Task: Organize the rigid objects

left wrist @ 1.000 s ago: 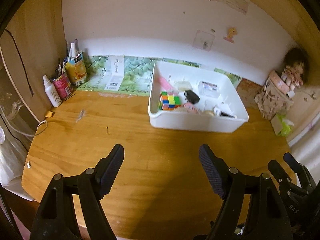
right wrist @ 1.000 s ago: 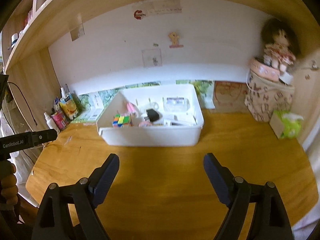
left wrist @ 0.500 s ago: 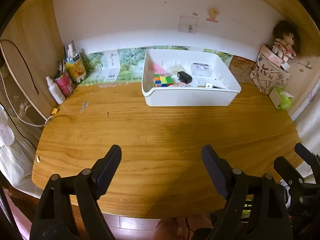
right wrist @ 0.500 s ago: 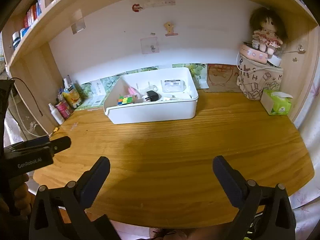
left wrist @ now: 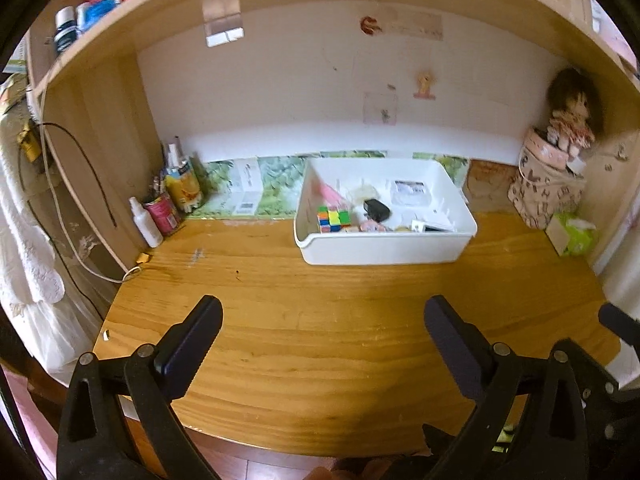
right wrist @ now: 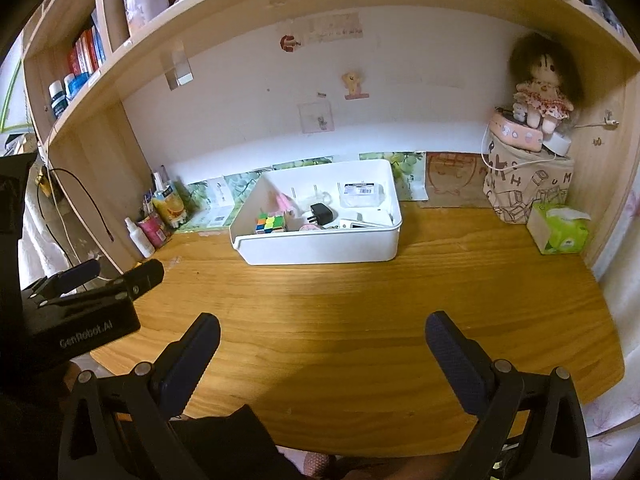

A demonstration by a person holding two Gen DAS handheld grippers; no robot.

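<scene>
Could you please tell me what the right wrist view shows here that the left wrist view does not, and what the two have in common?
Only the right wrist view shows the left gripper from the side, with its printed housing, and the doll sharply.

Only the left wrist view shows the small gold clip by the white cable on the desk.

Both show the white bin holding the puzzle cube and black charger, the green tissue pack, and open jaws with nothing between them.

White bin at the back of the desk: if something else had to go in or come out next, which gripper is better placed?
Marginally the right gripper: the white bin sits straight ahead between its open, empty jaws. From the left gripper it lies off to the right. Both are well short.
</scene>
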